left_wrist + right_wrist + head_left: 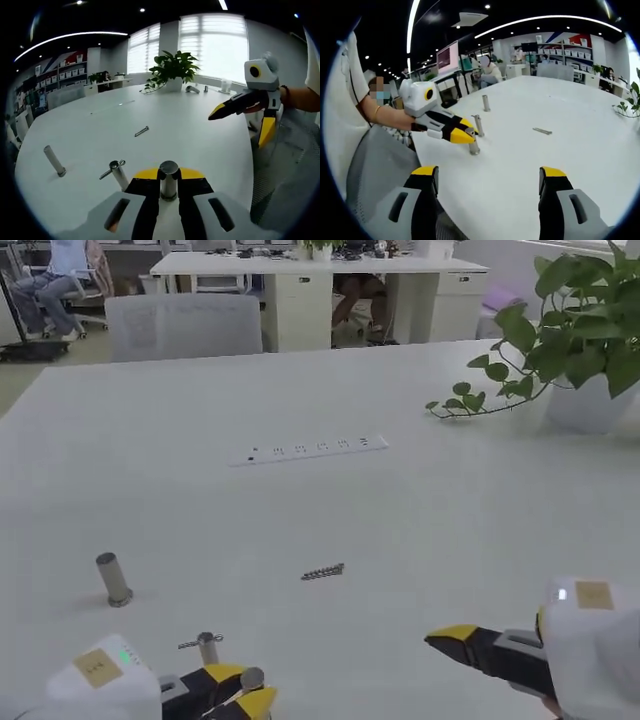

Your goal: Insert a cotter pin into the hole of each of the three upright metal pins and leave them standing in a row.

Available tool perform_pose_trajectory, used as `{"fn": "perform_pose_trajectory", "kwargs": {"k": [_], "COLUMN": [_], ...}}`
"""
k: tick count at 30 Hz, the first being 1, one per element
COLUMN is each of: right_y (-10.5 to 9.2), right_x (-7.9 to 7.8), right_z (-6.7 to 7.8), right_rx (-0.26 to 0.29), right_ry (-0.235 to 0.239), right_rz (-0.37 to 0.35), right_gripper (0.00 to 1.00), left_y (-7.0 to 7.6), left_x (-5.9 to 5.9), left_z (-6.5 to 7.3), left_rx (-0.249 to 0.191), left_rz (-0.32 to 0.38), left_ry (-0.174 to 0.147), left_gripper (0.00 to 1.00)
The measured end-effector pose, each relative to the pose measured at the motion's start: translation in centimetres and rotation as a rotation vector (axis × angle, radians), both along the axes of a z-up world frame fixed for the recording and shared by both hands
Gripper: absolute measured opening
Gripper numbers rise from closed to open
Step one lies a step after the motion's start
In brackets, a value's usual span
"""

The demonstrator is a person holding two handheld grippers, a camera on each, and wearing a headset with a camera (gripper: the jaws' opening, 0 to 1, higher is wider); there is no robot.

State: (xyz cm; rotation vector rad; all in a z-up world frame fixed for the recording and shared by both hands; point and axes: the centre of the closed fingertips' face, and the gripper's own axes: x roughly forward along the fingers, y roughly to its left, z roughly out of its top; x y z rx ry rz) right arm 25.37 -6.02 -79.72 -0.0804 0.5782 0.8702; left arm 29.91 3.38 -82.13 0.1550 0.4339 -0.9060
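Three metal pins stand near the table's front left. The far-left pin [113, 580] [54, 161] [485, 102] is bare. The middle pin [208, 645] [119, 174] [478, 125] has a cotter pin through its top. My left gripper [245, 695] [169, 175] [465, 134] is shut on the third pin [169, 181] [474, 147], which stands upright on the table. A loose cotter pin [323, 572] [141, 131] [542, 131] lies flat further out. My right gripper [470, 645] [239, 130] [488, 175] hovers to the right, open and holding nothing.
A white power strip [310, 450] lies mid-table. A potted plant [570, 350] [172, 67] stands at the far right corner. A grey chair [182, 325] sits behind the table's far edge. People sit at desks in the background.
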Motion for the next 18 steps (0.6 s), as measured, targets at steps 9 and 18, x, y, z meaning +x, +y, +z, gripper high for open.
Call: {"fn": "perform_pose_trajectory", "kwargs": {"k": [9,18], "right_y": [-0.03,-0.02], "right_x": [-0.04,-0.14], "right_z": [-0.05,-0.15], "right_rx": [0.002,-0.002], "right_ry": [0.004,0.009], "right_rz": [-0.002,0.004], "right_gripper": [0.83,0.82], "left_y": [0.07,0.10], "left_x": [-0.33,-0.36], "left_z": [0.02,-0.07], "left_rx": [-0.008,-0.005], "left_rz": [-0.013,-0.011], "left_ry": [0.001,0.000], "left_gripper": [0.11,0.12]}}
